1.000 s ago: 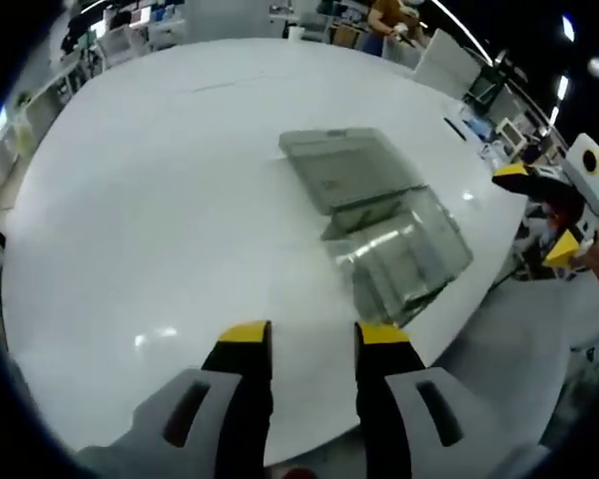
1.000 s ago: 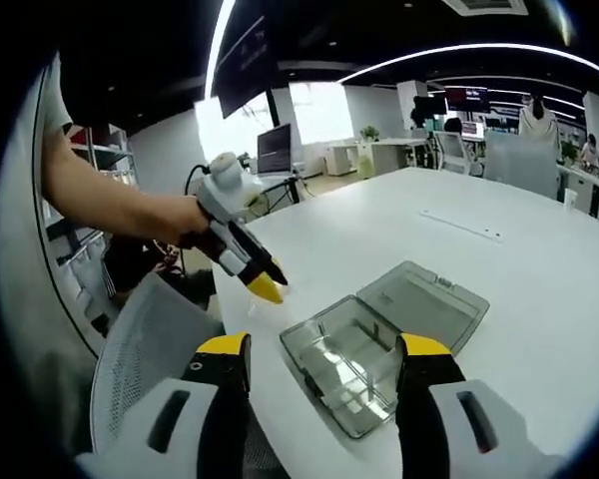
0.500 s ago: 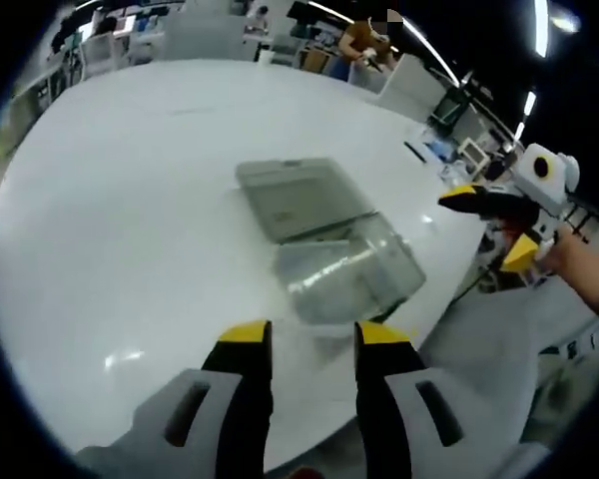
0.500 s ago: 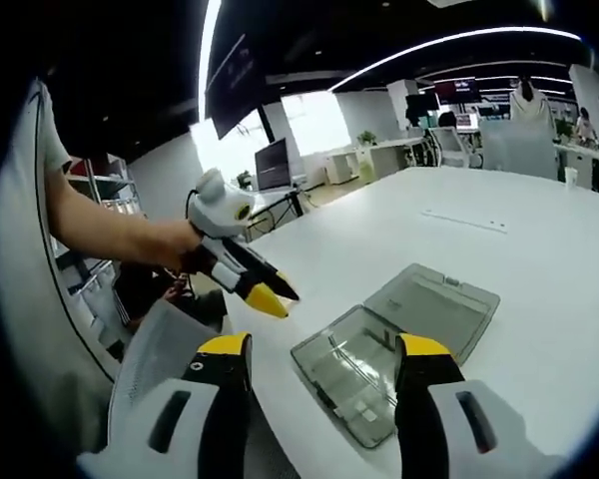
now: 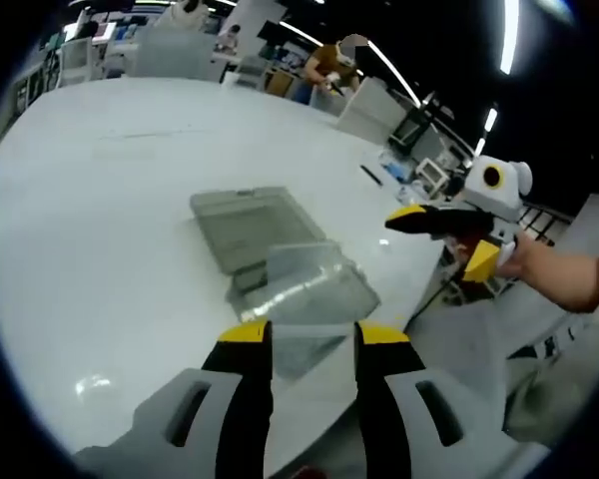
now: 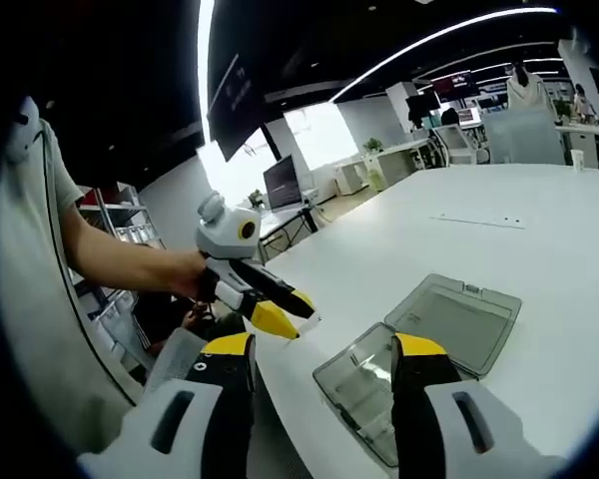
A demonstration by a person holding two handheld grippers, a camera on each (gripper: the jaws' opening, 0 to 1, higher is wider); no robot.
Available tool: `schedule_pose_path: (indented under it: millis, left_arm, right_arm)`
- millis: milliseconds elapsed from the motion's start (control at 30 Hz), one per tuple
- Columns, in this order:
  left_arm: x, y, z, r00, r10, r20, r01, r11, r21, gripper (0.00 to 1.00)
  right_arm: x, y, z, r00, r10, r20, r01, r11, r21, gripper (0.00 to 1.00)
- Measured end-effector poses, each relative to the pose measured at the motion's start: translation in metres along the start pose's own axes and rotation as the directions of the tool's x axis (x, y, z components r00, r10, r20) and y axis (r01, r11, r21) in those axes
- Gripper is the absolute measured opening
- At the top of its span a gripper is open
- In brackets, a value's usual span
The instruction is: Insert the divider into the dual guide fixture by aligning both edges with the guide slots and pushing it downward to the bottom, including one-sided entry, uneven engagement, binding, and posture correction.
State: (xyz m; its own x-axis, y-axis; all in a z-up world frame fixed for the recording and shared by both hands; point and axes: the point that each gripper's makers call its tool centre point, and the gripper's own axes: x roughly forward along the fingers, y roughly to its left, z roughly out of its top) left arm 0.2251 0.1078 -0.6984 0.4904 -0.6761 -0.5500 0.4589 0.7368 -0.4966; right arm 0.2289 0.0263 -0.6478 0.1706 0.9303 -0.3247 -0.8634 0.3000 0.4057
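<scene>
Divider and fixture are hard to tell apart from these pictures: what shows is a clear plastic case [image 5: 280, 264] lying open on the white table [image 5: 100, 200], in the middle of the left gripper view and at the lower right of the right gripper view [image 6: 429, 349]. Its flat lid [image 5: 245, 225] lies folded back, flush on the table, and the shallow tray [image 5: 314, 289] sits toward the table's near edge. Whether a loose divider lies inside the tray I cannot tell; the glare and the clear walls hide it.

The left gripper [image 5: 312, 334] hangs just short of the tray, jaws spread and holding nothing. In the right gripper view it appears at centre left [image 6: 280, 311], above the table edge. The right gripper [image 6: 319, 347] is also spread and empty, and sits at the right of the left gripper view [image 5: 449, 235], apart from the case.

Judging by its look, the case is thin, light, stiff plastic, smooth and likely slippery on the glossy table, so it may skate when pushed. A thin plate of the same stuff would flex little and bind if tilted; it seems best pinched by its top edge near the middle, with the other gripper steadying the tray wall.
</scene>
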Motion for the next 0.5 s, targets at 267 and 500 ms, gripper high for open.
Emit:
schedule_pose_path:
  millis: [267,500]
  left_arm:
    - [0.001,-0.014,0.008,0.996,-0.079,0.039,0.078,0.997,0.011,0.29]
    - [0.002,-0.027,0.016,0.986,-0.146,0.082,0.144,0.989,0.032,0.29]
  right_arm:
    - [0.006,0.003,0.009,0.999,0.026,0.03,-0.027,0.999,0.039,0.51]
    - [0.007,0.007,0.015,0.997,0.051,0.051,-0.054,0.996,0.065,0.5]
